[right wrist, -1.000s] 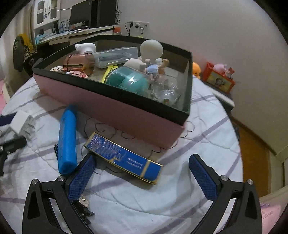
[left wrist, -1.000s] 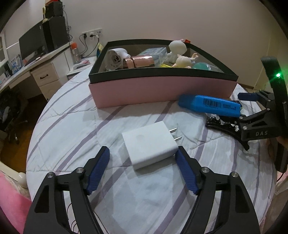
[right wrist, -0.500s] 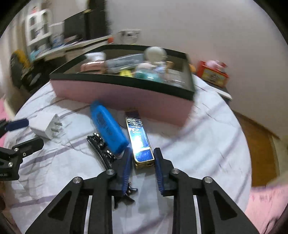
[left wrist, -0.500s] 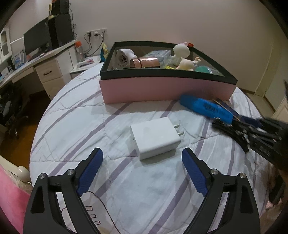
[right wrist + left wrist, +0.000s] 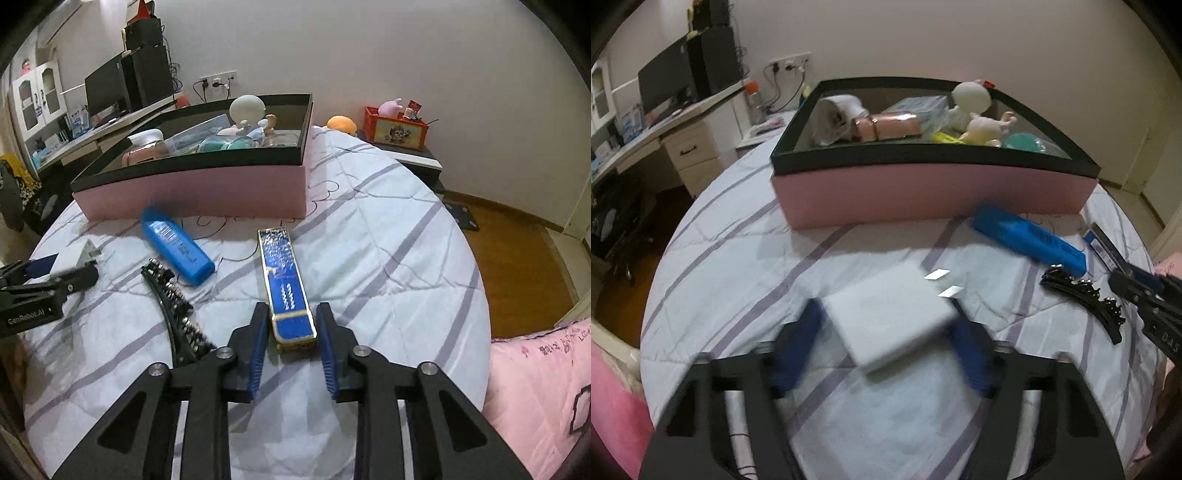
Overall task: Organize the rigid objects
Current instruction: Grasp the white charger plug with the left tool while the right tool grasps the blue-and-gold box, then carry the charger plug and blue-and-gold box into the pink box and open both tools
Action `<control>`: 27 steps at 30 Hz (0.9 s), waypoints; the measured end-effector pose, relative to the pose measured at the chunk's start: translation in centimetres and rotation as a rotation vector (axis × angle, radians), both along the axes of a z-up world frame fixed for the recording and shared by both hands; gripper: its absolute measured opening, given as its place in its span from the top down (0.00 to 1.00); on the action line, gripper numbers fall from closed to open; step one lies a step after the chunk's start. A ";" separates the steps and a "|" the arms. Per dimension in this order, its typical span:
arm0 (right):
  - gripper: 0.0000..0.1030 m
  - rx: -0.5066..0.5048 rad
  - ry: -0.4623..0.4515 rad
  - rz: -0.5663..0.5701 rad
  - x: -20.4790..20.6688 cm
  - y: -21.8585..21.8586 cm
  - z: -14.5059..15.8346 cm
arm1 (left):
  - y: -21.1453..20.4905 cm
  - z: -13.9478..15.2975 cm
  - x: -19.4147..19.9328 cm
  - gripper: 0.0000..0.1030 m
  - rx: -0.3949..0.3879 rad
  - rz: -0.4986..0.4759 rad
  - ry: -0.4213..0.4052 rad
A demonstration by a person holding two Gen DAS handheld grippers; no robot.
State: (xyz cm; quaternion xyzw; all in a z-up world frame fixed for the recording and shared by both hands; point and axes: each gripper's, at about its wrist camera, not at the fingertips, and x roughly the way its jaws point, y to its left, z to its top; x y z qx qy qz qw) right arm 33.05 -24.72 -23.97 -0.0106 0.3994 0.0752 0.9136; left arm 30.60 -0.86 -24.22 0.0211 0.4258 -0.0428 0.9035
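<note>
On the striped bed a white charger [image 5: 886,314] lies between the pads of my left gripper [image 5: 886,347]. Its jaws are closing, and the blurred pads meet the charger's sides. My right gripper [image 5: 291,343] straddles the near end of a long blue-and-gold box [image 5: 284,284]. Its jaws are opening, with a thin gap at the left pad. A blue case [image 5: 177,247] and a black hair clip [image 5: 173,299] lie between the two grippers. Behind them stands the pink storage box [image 5: 192,192] with a black rim, holding dolls and other items.
A red crate [image 5: 397,129] and an orange plush [image 5: 341,123] sit on a low table past the bed's far right edge. A desk with a monitor [image 5: 665,122] stands at the left. A pink blanket [image 5: 535,387] lies at the right, beside wooden floor [image 5: 517,240].
My left jaws went from wide apart to narrow around the charger. My right gripper swung to line up with the blue-and-gold box and narrowed from wide to close around its near end.
</note>
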 end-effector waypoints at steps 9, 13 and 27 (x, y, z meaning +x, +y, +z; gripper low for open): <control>0.63 -0.017 0.002 0.033 1.3 0.2 -0.1 | 0.2 0.6 -0.6 0.38 -0.003 -0.005 -0.029; 0.80 -0.015 -0.016 0.046 1.1 0.3 0.1 | 0.5 1.6 -1.5 0.38 -0.009 0.022 -0.088; 0.80 0.120 -0.325 0.065 -5.3 2.6 7.9 | 0.4 9.0 -6.9 0.38 -0.035 0.030 -0.353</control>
